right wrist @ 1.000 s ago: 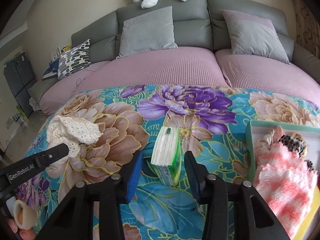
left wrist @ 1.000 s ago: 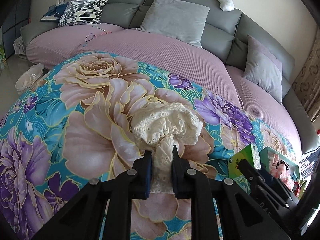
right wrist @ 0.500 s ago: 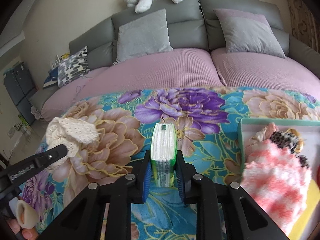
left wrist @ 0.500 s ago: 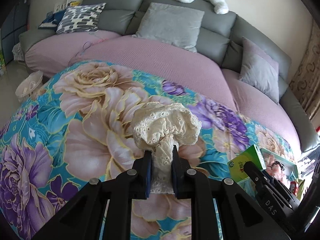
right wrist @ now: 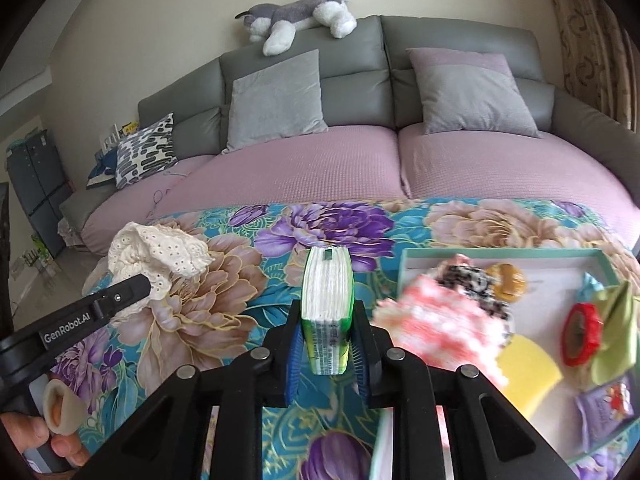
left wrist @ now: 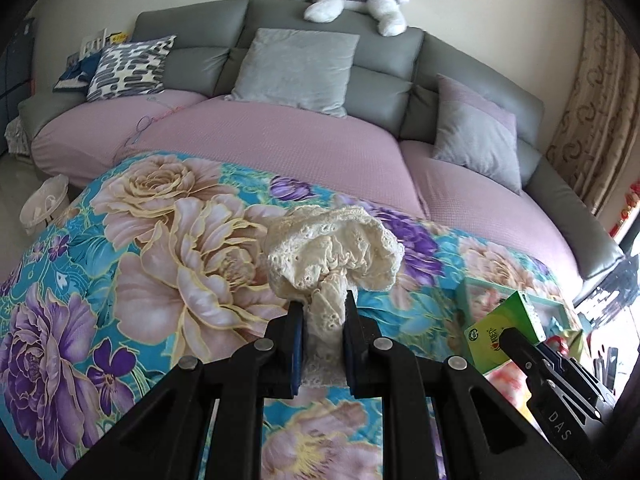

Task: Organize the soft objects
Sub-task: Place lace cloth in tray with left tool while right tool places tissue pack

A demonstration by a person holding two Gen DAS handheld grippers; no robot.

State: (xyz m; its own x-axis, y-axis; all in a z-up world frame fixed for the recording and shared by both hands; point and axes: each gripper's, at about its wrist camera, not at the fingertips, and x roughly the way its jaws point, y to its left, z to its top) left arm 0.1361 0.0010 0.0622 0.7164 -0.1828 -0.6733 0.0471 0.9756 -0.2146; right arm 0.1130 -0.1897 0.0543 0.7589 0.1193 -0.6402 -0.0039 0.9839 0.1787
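Left gripper (left wrist: 323,316) fingers clenched on lace cloth (left wrist: 334,248), lifted over floral cover (left wrist: 120,280). Right gripper (right wrist: 326,332) grasping tissue pack (right wrist: 327,300). I should carry both level to tray (right wrist: 500,254), release low.

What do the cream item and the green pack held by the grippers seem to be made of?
Cream item: matte cotton-like eyelet lace, judging by punched holes and scalloped edges. Green pack: glossy plastic film over stacked white tissues, probably paper.
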